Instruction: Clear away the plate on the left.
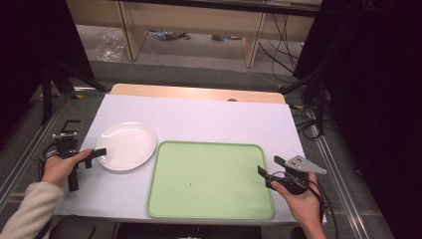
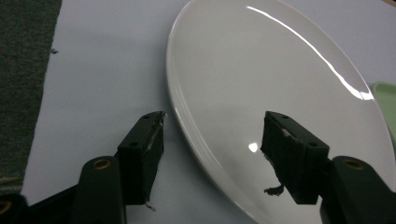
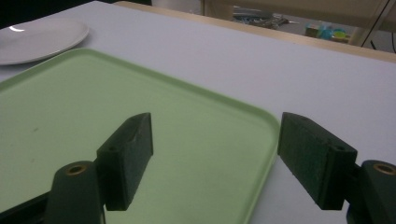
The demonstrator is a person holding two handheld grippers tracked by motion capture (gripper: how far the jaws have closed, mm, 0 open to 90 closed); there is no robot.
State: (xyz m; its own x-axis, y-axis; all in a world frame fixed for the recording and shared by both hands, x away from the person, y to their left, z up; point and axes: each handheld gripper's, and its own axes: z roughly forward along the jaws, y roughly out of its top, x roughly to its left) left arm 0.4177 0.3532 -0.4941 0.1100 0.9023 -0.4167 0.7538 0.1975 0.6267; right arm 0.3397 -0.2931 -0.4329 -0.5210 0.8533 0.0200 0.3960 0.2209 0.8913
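Bare table (image 1: 199, 117) surface runs along the far side, beyond the white plate (image 1: 127, 145) and the green tray (image 1: 209, 180); a gripper can pass there unobstructed. The plate and tray lie just beside each other, leaving only a narrow gap. The left gripper (image 2: 212, 144) straddles the plate's near rim, one of its fingers (image 2: 142, 154) over the table, the other over the plate. The right gripper (image 3: 215, 154) straddles the tray's right rim, fingers spread wide.
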